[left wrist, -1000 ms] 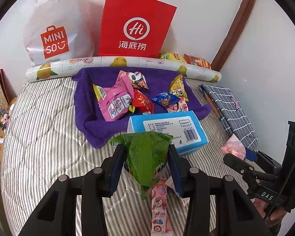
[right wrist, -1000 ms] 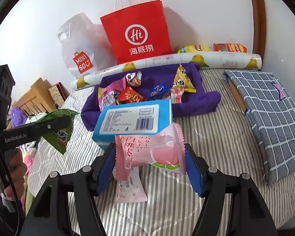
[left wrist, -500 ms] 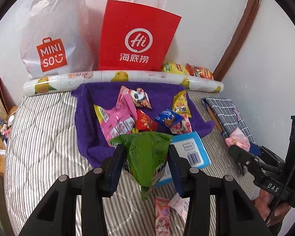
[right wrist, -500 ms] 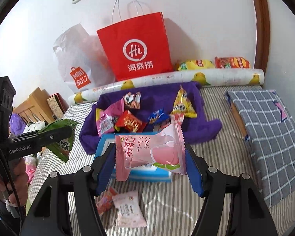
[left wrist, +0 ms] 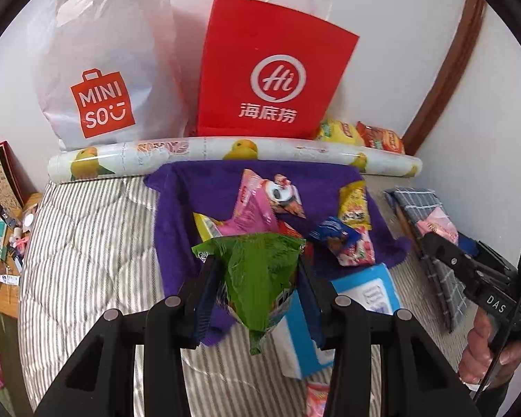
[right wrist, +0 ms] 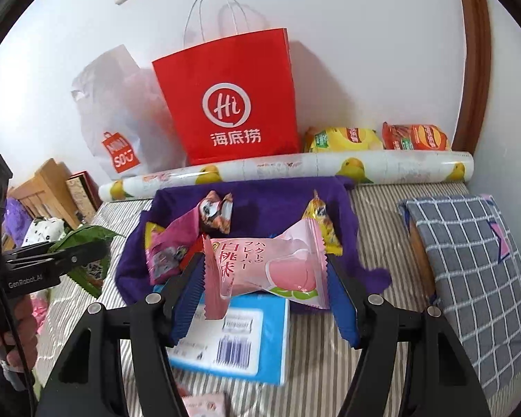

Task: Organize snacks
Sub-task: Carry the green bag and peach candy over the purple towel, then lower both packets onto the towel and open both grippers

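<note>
In the left wrist view, the left claw point(left wrist: 257, 278) is pinching a green snack packet point(left wrist: 260, 271) between its two pads, the packet hanging point-down between them. Just beyond the claw, a purple towel point(left wrist: 180, 215) is lying on the striped mattress point(left wrist: 87, 243), holding a heap of snacks: a pink packet point(left wrist: 250, 212), a yellow one point(left wrist: 354, 205) and a blue one point(left wrist: 330, 231). Below and to the right of the claw, a blue box point(left wrist: 371, 288) is resting beside the towel. Farther ahead a red paper bag point(left wrist: 271, 66) and a white MINISO bag point(left wrist: 100, 66) are leaning on the wall behind a lemon-printed roll point(left wrist: 225, 151). At the right edge, the right claw point(left wrist: 437, 239) is carrying something pink.

In the right wrist view, the right claw point(right wrist: 265, 281) is gripping a pink peach-flavour sweet wrapper point(right wrist: 267, 271) by its ends, holding it crosswise over the near edge of the purple towel point(right wrist: 260, 205). The blue box point(right wrist: 260, 340) is lying directly under the claw. To the right, a grey checked cushion point(right wrist: 469, 253) is sitting on the mattress. At the far left, the left claw point(right wrist: 87, 253) is clamping the green packet point(right wrist: 83, 239).
</note>
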A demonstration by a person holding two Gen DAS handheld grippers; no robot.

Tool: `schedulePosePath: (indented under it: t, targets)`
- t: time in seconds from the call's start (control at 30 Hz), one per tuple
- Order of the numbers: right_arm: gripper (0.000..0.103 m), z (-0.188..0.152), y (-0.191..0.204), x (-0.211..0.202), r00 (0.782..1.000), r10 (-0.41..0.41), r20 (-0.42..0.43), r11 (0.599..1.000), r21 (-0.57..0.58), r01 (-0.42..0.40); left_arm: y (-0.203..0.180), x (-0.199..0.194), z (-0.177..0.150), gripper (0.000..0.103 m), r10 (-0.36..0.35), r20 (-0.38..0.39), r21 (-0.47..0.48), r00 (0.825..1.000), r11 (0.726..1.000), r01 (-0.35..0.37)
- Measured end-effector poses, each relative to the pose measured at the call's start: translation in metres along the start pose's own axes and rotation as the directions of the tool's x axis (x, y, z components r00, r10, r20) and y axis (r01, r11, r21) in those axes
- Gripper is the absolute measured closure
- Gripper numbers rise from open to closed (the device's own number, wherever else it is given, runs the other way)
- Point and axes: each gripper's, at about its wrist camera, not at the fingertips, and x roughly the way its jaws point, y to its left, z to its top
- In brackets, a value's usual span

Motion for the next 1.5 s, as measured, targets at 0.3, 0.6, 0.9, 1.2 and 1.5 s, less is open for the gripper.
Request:
schedulePosePath:
  t: [0.3,0.6,0.9,1.2,1.5]
  targets:
    - [0.037,0.019,-0.010,0.049,0.999,0.013,-0.035,1.000,0.022,-0.013,0.017,0.035,0.024,0.061,0.033,-0.022,-0.018,0.999,0.999,-0.033]
    - [0.037,0.022,-0.019,0.100,0.996,0.025,-0.086,0.999,0.031,-0.022,0.026,0.072,0.039,0.061,0.049,-0.055,-0.028,0.997,0.998,-0.050]
    - [0.037,0.022,-0.017,0.132,0.989,0.050,-0.142,0.999,0.012,-0.049,0.031,0.097,0.048,0.061,0.010,-0.059,-0.062,0.998,0.998,-0.014]
    - [0.034,0.022,-0.016,0.141,0.979,0.064,-0.192,0.998,0.010,-0.063,0.032,0.102,0.045,0.058,-0.007,-0.086,-0.079,0.996,0.997,0.000]
    - [0.023,0.023,-0.007,0.104,0.979,0.135,-0.155,0.991,0.029,-0.132,0.024,0.064,0.025,0.050,-0.030,-0.092,-0.080,0.995,0.997,0.022]
